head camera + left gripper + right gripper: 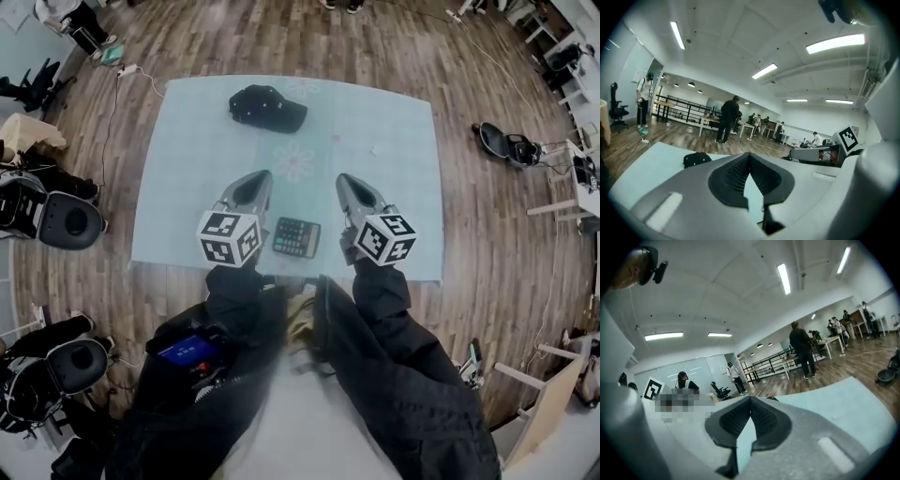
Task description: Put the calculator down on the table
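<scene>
The dark calculator (296, 236) lies flat on the pale blue-green table cloth (394, 141), near the front edge, apart from both grippers. In the head view my left gripper (257, 180) hovers just left of the calculator and my right gripper (346, 181) just right of it, both raised above the table and pointing away from me. In the left gripper view the left gripper (750, 155) has its tips together with nothing between them. The right gripper view shows the right gripper (750, 399) shut and empty too.
A black cap (267, 107) (697, 159) rests at the far side of the table. Black office chairs (56, 217) stand on the wooden floor to the left, a dark bag (504, 142) lies to the right. Several people (727, 119) stand by desks further off.
</scene>
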The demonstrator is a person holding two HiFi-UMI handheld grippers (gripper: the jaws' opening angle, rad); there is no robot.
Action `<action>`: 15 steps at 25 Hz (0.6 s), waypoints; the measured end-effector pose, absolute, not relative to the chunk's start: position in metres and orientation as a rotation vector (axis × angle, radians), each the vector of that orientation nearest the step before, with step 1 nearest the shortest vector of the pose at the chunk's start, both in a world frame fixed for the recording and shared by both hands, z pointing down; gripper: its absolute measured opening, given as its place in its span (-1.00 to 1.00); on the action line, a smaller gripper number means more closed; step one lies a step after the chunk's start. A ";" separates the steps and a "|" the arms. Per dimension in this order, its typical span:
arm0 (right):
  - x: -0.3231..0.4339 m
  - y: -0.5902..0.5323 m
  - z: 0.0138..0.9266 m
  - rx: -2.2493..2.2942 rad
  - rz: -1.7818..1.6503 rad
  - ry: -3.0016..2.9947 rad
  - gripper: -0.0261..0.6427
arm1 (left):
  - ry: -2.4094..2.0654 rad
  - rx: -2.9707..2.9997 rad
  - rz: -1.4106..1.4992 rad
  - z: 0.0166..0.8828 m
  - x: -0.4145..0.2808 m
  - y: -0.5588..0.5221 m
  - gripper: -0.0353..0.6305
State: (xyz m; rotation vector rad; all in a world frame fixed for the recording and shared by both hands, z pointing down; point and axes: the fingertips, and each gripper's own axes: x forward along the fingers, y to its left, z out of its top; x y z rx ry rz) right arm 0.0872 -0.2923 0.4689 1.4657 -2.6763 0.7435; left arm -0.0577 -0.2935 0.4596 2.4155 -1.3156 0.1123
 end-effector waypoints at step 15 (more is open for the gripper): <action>0.077 -0.291 0.347 1.645 0.019 -2.591 -0.93 | -1.383 2.659 -0.062 0.354 -0.024 -0.301 -0.90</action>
